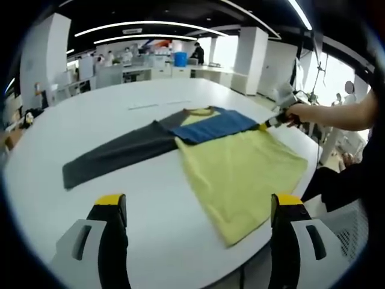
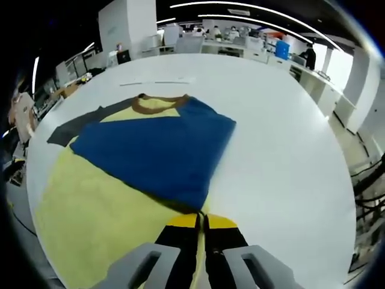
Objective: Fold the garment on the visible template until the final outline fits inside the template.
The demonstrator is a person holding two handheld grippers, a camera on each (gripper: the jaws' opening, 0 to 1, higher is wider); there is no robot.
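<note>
Left gripper view: a white table (image 1: 150, 205) carries a garment (image 1: 240, 165) spread flat near its right edge. The body is yellow, one blue sleeve (image 1: 219, 125) is folded across the chest, and a dark grey sleeve (image 1: 114, 153) stretches toward the left. The left gripper (image 1: 198, 211) hovers above the near edge, fingers spread wide with nothing between them. A person's hand (image 1: 304, 112) holds the right gripper (image 1: 269, 123) at the blue fold.

Right gripper view: the right gripper (image 2: 201, 224) has its fingers pressed together, pinching the blue sleeve's (image 2: 159, 150) end over the yellow cloth.
</note>
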